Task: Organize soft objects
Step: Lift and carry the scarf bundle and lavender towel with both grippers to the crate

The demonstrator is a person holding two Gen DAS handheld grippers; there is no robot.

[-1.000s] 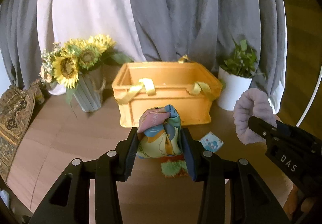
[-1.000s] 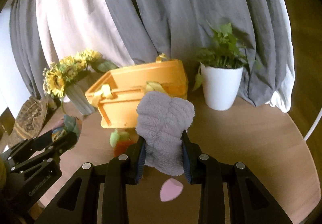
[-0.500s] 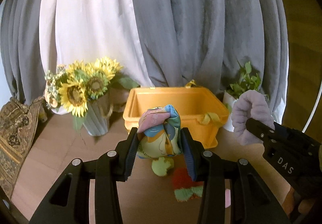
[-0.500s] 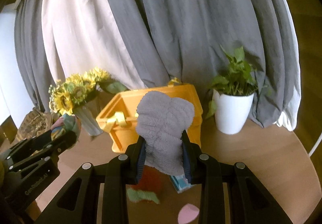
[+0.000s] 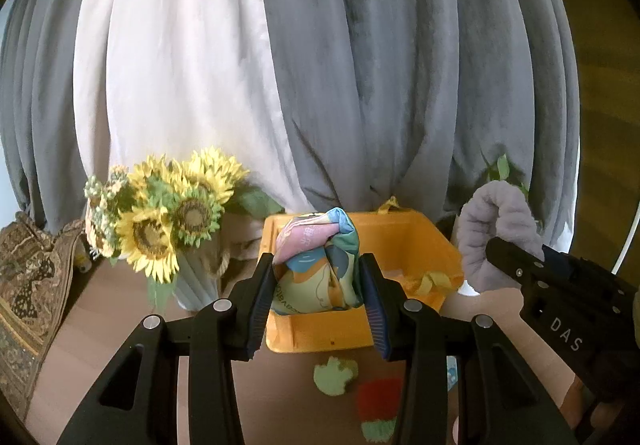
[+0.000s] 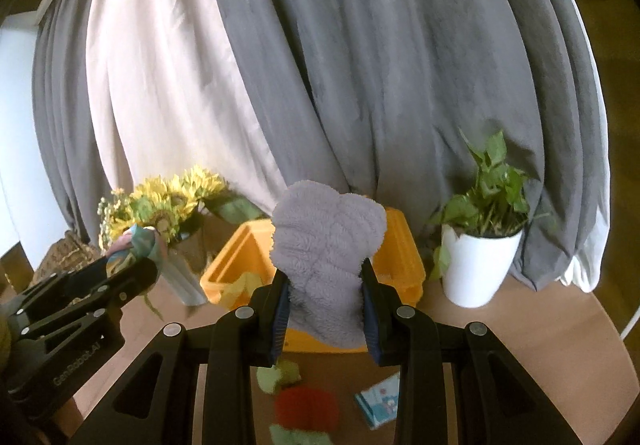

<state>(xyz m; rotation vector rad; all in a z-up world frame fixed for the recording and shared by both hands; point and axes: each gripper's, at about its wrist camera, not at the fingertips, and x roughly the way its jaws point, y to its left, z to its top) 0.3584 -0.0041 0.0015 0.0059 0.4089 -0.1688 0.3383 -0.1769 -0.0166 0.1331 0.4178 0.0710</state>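
Observation:
My left gripper (image 5: pixel 318 299) is shut on a bundled multicoloured cloth (image 5: pixel 316 265), held up in front of the orange crate (image 5: pixel 440 245). At the right edge of the left wrist view the right gripper (image 5: pixel 516 265) carries a fluffy lilac cloth (image 5: pixel 494 229). In the right wrist view my right gripper (image 6: pixel 325 311) is shut on that lilac fleece cloth (image 6: pixel 326 245), which hangs over the near rim of the orange crate (image 6: pixel 234 265). The left gripper (image 6: pixel 132 269) shows at the left with the coloured cloth (image 6: pixel 138 243). A red and green plush (image 6: pixel 306 405) lies on the table below.
A vase of sunflowers (image 5: pixel 168 217) stands left of the crate, a white potted plant (image 6: pixel 478 257) to its right. A small blue-and-white packet (image 6: pixel 380 403) and a green plush piece (image 5: pixel 334 375) lie on the wooden table (image 6: pixel 520 345). Grey and white curtains (image 5: pixel 320 65) hang behind.
Both grippers have risen and moved toward the crate with their cloths still held. The crate now sits lower and closer in both views, and more curtain shows above.

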